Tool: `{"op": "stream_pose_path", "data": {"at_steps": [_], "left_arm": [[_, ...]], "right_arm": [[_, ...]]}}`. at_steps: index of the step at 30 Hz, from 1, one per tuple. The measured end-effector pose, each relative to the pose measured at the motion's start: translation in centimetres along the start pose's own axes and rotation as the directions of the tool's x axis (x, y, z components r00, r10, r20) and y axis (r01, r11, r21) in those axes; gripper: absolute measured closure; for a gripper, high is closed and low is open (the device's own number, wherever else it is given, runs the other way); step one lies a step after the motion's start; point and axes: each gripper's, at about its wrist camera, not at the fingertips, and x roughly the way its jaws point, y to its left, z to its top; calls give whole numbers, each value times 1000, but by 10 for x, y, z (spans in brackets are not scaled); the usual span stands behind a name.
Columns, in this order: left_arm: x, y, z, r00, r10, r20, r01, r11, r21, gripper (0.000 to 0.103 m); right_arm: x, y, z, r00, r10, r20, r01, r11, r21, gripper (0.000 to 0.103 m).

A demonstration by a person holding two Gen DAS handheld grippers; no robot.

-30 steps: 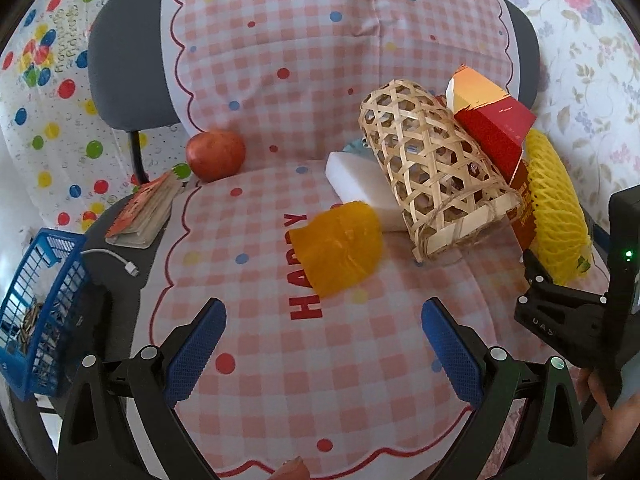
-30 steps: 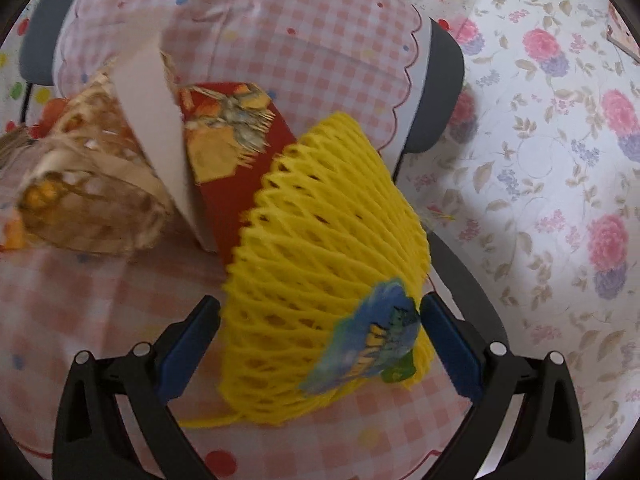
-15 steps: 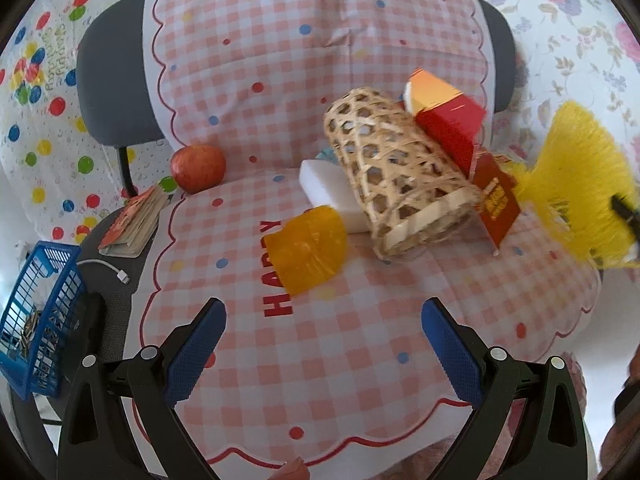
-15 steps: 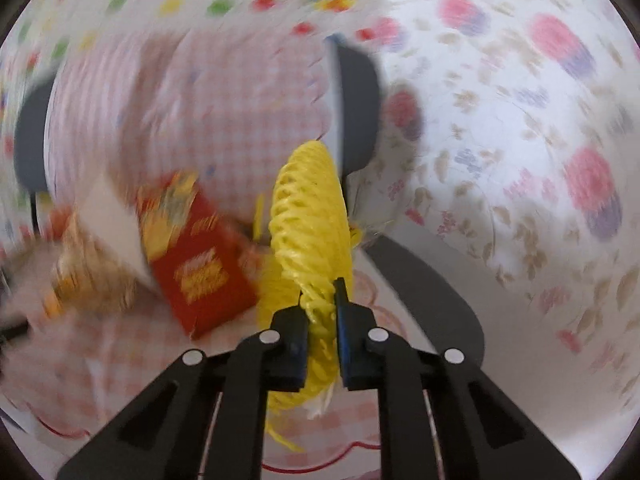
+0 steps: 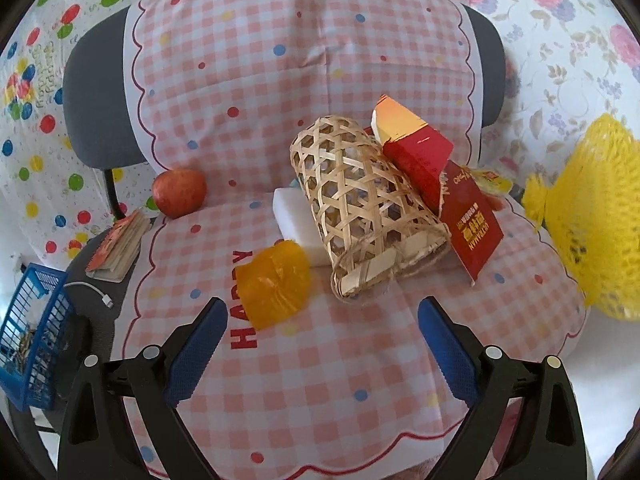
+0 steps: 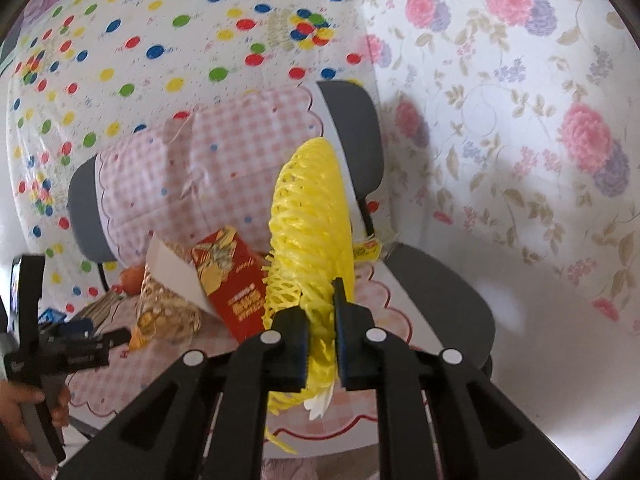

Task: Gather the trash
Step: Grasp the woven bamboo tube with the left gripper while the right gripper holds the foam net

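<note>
Yellow foam netting (image 6: pixel 310 216) is being clamped between the blue pads of the right gripper (image 6: pixel 320 344), whose jaws are drawn close together on the net's lower part; the net is being held up in the air, clear of the chair seat (image 6: pixel 440 296). In the left wrist view the same net (image 5: pixel 592 216) is being shown at the far right, beyond the seat's edge and to the right of the bamboo basket (image 5: pixel 360 208).

The left gripper (image 5: pixel 322 340) is being held wide apart with nothing between its blue pads, hovering over the checked cloth (image 5: pixel 320 380) in front of the basket.

The bamboo basket is lying on its side on the cloth, its open mouth turned toward the camera. Against the basket's right flank a torn red carton (image 5: pixel 416 152) is leaning, with a flattened red panel (image 5: pixel 472 224) lying below it. A white foam block (image 5: pixel 296 224) is lying just left of the basket, partly behind it. An orange crumpled wrapper (image 5: pixel 274 286), possibly plastic film, is resting in front of the block, left of the basket's mouth. A red apple (image 5: pixel 179 192) is sitting well to the left of the basket, at the seat's back corner. Further left, off the cloth, a small book (image 5: pixel 120 246), a white cable (image 5: pixel 96 294) and a blue wire basket (image 5: pixel 32 340) are being shown.
</note>
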Motion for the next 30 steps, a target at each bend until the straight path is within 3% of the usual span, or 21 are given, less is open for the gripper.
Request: {"op": "stream_pose_path", "data": {"at_steps": [2,3,4,5,8,14,17,19,20,24,30], "left_arm": [[3,-2,1,1000,-14,17,14,1000,10,13],[5,-4,1,1000,-17,25,17,1000,21,18],[6,-6,1,999,-23,29,22,999,36,37],[10,-9,2,999,-25,29,24,998,50,41],[18,-13,2,999,-30,30,28,996,81,50],[21,-19,0,997,-41,67,32,989,141,54],[24,-23,2,997,-15,79,1,985,174,64],[25,-23,3,996,-16,84,1,984,177,79],[25,-23,3,996,-15,85,0,984,179,81],[15,-9,8,992,-46,119,30,991,128,94],[-12,23,14,983,-112,147,112,994,10,96]], "right_arm": [[3,0,-3,1000,13,-12,-13,1000,-1,93],[4,0,-5,1000,15,-17,-15,1000,-3,93],[5,0,-6,1000,17,-21,-17,1000,-3,93],[5,-1,-8,999,20,-26,-20,1000,-3,93],[7,-3,-9,999,26,-38,-26,1000,-3,93],[7,-3,-10,999,23,-47,-24,1000,-9,93],[7,-2,-10,999,23,-47,-23,1000,-10,93],[7,-2,-10,999,18,-46,-19,1000,-17,93],[7,-2,-9,999,17,-45,-17,1000,-20,93],[6,0,-8,999,13,-43,-14,1000,-25,93],[-3,10,-4,999,35,-34,-36,999,-29,93]]}}
